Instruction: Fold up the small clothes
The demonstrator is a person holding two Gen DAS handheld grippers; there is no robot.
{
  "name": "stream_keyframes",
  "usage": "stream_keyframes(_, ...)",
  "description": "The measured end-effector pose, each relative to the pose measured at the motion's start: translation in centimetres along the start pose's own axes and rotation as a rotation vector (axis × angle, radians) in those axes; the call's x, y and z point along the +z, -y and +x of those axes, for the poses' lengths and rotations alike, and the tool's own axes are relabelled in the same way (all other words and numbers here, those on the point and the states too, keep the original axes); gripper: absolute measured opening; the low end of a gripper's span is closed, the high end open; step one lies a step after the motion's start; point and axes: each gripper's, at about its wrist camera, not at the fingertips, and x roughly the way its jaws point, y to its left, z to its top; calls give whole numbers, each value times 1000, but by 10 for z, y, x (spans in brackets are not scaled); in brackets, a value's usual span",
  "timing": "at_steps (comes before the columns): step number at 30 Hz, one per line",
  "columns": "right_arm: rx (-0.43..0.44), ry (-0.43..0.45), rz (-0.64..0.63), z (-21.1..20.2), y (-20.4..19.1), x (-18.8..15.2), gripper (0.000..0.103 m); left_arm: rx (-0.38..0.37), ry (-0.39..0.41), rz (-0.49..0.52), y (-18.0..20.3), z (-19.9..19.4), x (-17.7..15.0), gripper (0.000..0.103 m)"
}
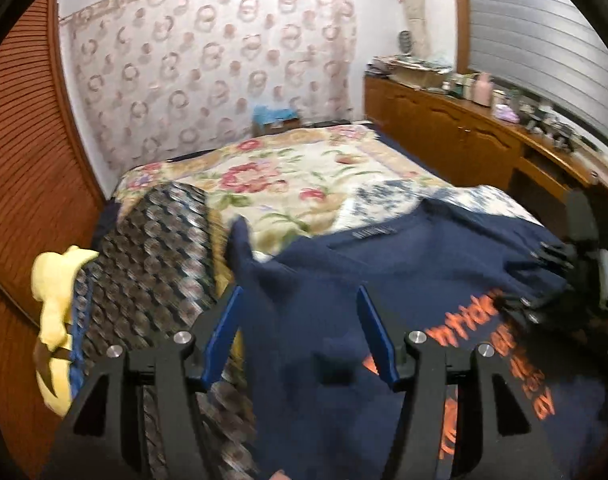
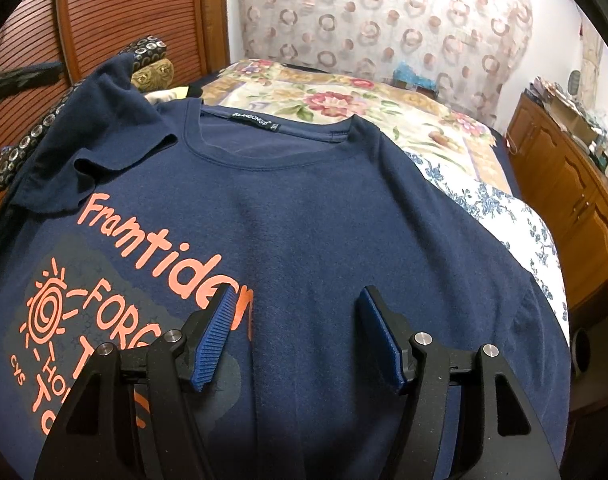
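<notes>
A navy T-shirt (image 2: 312, 216) with orange lettering lies face up on the bed, collar toward the far wall. Its left sleeve (image 2: 104, 128) is folded in and rumpled over the chest. My right gripper (image 2: 298, 300) is open and empty, just above the shirt's middle, beside the lettering. My left gripper (image 1: 300, 300) is open over the shirt's left side (image 1: 384, 264), with navy cloth between its blue pads; the view is blurred. The right gripper shows in the left wrist view (image 1: 560, 276) at the right edge, over the shirt.
The bed has a floral quilt (image 1: 296, 168). A dark ring-patterned cloth (image 1: 152, 248) and a yellow garment (image 1: 56, 300) lie at the shirt's left. A wooden sideboard (image 1: 464, 132) with clutter runs along the right. A ribbed wooden door (image 1: 20, 160) stands at the left.
</notes>
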Motion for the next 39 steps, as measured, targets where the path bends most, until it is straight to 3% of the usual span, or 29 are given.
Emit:
stream_keyframes(10, 0, 0, 1, 0, 1, 0, 67, -76, -101, 32, 42, 20, -49, 58)
stream_keyframes(15, 1, 1, 4, 0, 2, 0, 67, -70, -162, 20, 47, 40, -58, 33)
stream_keyframes(20, 2, 1, 4, 0, 2, 0, 67, -50, -201, 27, 51, 54, -66, 30)
stream_keyframes(22, 2, 1, 4, 0, 2, -1, 67, -43, -193, 36, 51, 55, -68, 30)
stream_keyframes(26, 2, 1, 4, 0, 3, -1, 67, -14, -176, 36, 46, 55, -67, 3)
stream_keyframes(27, 3, 1, 3, 0, 3, -1, 67, -24, -164, 31, 45, 52, -67, 2)
stream_keyframes(34, 4, 1, 4, 0, 2, -1, 67, -90, -78, 10, 40, 6, -70, 1)
stream_keyframes(39, 3, 2, 3, 0, 3, -1, 67, -129, -71, 4, 42, -10, -77, 3)
